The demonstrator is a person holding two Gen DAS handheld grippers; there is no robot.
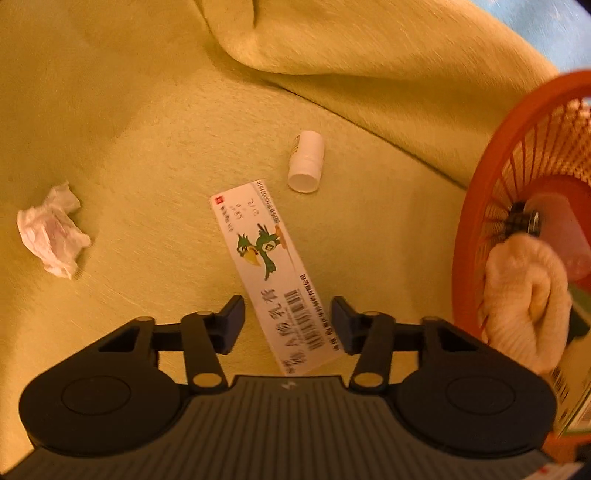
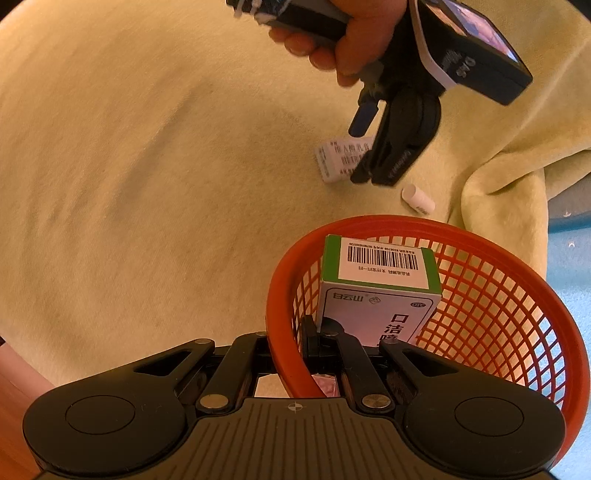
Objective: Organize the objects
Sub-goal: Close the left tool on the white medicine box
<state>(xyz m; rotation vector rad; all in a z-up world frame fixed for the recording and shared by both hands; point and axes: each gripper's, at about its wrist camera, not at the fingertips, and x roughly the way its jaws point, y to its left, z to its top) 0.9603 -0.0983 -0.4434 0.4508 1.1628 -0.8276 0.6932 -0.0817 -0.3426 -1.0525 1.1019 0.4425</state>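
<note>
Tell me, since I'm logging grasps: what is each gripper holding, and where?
The right gripper is clamped on the rim of the red basket. The left gripper is open over the white box, holding nothing.

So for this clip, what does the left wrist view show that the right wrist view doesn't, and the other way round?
Only the left wrist view shows the crumpled white tissue on the yellow-green blanket and the cream knitted cloth in the basket. Only the right wrist view shows the green-and-white barcoded box, the person's hand, and the right gripper clamping the basket rim. Both show the red plastic mesh basket, the long white box with a green bird print, the small white bottle and the open left gripper.
</note>
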